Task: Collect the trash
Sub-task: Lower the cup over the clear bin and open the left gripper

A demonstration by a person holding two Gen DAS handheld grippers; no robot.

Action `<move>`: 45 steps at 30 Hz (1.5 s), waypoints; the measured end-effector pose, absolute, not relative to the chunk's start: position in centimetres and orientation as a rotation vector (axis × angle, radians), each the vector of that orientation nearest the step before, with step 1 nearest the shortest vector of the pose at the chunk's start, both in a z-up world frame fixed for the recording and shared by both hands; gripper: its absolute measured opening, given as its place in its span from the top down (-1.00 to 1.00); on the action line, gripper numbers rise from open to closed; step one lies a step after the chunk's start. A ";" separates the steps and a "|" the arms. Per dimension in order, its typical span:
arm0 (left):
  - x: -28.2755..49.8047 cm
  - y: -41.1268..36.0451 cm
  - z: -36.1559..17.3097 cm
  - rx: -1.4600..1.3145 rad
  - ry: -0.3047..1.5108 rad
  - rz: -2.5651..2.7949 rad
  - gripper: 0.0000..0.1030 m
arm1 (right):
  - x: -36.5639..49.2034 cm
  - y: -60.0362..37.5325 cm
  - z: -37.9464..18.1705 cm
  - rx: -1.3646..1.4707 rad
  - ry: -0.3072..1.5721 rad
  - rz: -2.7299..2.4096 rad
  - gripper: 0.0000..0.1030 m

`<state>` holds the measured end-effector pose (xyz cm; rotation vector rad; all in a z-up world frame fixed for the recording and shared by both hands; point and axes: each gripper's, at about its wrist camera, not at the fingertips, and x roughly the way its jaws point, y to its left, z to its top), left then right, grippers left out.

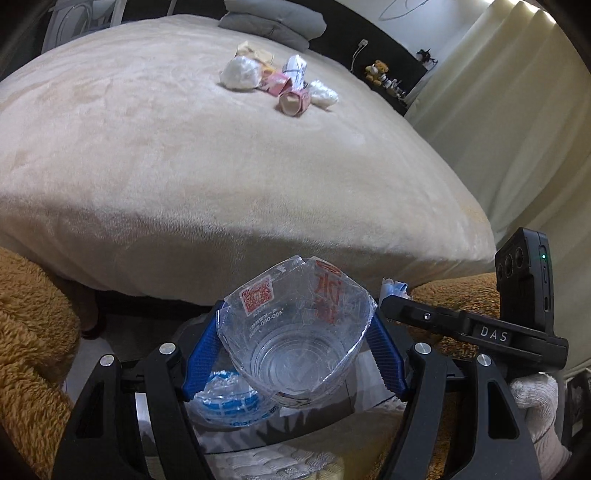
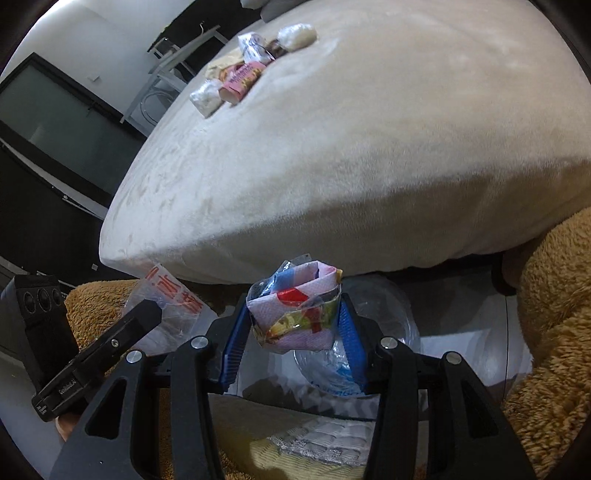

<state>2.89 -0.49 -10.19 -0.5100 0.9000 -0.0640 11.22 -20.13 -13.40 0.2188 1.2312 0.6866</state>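
My left gripper [image 1: 295,332] is shut on a clear plastic cup [image 1: 295,339] with red print, held below the bed's front edge. My right gripper [image 2: 295,321] is shut on a crumpled pink and multicoloured wrapper [image 2: 295,314]. The right gripper's body shows in the left wrist view [image 1: 480,332], just right of the cup. The cup shows in the right wrist view [image 2: 170,306] at left. A pile of trash lies on the beige bed [image 1: 221,155]: white wads [image 1: 240,73], pink wrappers [image 1: 293,101] and a white printed wrapper [image 1: 295,66]. The pile also shows in the right wrist view [image 2: 240,79].
A clear plastic bag with blue print [image 1: 229,398] lies on the floor under the grippers; it shows too in the right wrist view [image 2: 369,332]. Brown fluffy fabric [image 1: 33,314] flanks both sides. Grey pillows [image 1: 273,22] sit at the bed's far end. A curtain [image 1: 517,129] hangs right.
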 end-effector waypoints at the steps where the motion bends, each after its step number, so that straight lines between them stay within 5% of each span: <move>1: 3.2 -0.4 -10.8 -0.522 0.926 -0.056 -0.38 | 11.3 -19.9 -13.7 0.211 1.246 0.681 0.08; 20: 5.1 0.9 -17.2 -0.660 1.235 0.030 -0.38 | 12.8 -17.9 -20.0 0.239 1.518 0.545 0.08; 28: 5.3 1.2 -17.7 -0.744 1.247 0.005 -0.42 | 13.1 -18.4 -20.1 0.261 1.521 0.531 0.06; 32: 5.3 1.5 -17.8 -0.763 1.250 0.011 -0.60 | 13.2 -18.4 -20.2 0.278 1.521 0.522 -0.19; 45: 5.4 1.1 -17.6 -0.745 1.237 -0.002 -0.60 | 13.2 -18.4 -19.7 0.288 1.509 0.527 -0.18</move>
